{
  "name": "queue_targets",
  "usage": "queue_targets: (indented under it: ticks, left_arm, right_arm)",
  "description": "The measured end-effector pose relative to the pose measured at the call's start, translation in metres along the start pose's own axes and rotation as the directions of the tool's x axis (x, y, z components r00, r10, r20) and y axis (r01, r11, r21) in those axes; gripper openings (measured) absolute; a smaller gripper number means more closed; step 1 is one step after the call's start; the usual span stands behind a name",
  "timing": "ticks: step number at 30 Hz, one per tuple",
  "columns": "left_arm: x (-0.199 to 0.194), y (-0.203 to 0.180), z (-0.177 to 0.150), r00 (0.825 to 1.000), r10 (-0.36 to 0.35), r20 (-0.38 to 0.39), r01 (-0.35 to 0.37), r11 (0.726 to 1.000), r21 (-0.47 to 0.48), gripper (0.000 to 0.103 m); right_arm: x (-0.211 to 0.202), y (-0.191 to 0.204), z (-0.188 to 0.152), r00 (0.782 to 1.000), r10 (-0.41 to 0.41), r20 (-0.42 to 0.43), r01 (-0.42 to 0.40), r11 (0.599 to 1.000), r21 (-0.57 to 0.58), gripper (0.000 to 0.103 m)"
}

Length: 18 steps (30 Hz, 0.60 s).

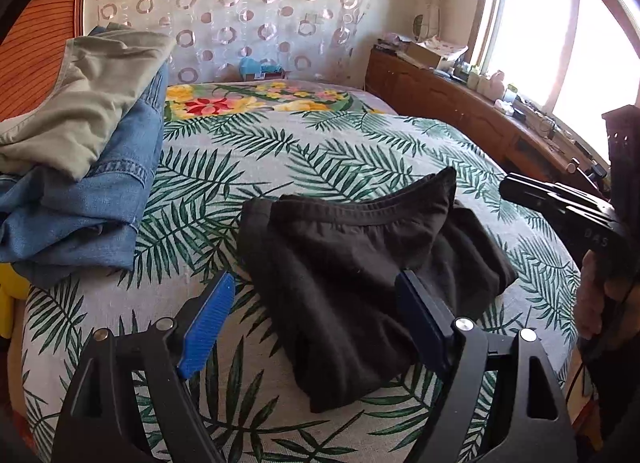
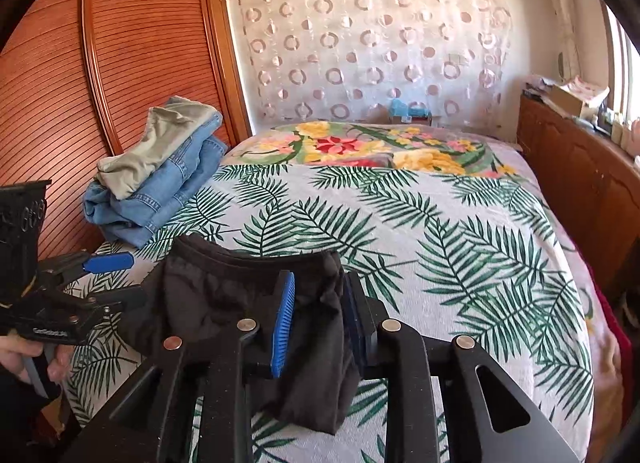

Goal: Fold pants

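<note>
so, the count: one black pair of pants [image 1: 360, 283] bunched at the centre of the frame, on the one bed [image 1: 280, 151] i can see. upper left of the frame there's a pile of two more garments: one khaki piece [image 1: 92, 103] on top, one denim piece [image 1: 100, 203] under it. two grippers, my left gripper [image 1: 316, 315] and my right gripper [image 2: 320, 319], two blue-padded fingers each. one window [image 1: 560, 43] at the right edge, one dotted curtain [image 2: 372, 43], one floral blanket [image 2: 380, 147].
</note>
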State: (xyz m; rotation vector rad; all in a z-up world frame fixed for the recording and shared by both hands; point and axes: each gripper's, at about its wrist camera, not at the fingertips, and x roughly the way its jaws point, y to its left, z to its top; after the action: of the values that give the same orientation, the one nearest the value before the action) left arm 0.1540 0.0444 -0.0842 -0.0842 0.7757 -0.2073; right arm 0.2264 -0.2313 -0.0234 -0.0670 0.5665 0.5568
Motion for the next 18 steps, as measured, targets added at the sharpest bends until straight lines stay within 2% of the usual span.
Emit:
queue_targets:
  ticks: [6,9,15,18]
  left_arm:
    - [0.001,0.0,-0.014,1.0,-0.014,-0.014,0.014,1.0,0.004,0.083]
    - [0.008,0.001,-0.018,0.999,0.008,-0.036,-0.008,1.0,0.012,0.083]
    - [0.013,0.005,-0.024,0.999,0.014,-0.05,-0.014,1.0,0.006,0.083]
    - [0.013,0.005,-0.024,0.999,0.012,-0.047,-0.011,1.0,0.006,0.083]
  right_arm:
    - [0.002,0.004,-0.003,0.999,0.002,-0.046,-0.003,1.0,-0.026,0.026]
    - [0.009,0.002,-0.002,0.998,0.003,-0.066,-0.005,1.0,-0.029,0.026]
    - [0.045,-0.008,0.012,0.988,0.033,-0.15,-0.031,0.999,0.018,0.026]
    - [0.057,-0.014,0.019,0.986,0.01,-0.167,-0.006,1.0,0.024,0.026]
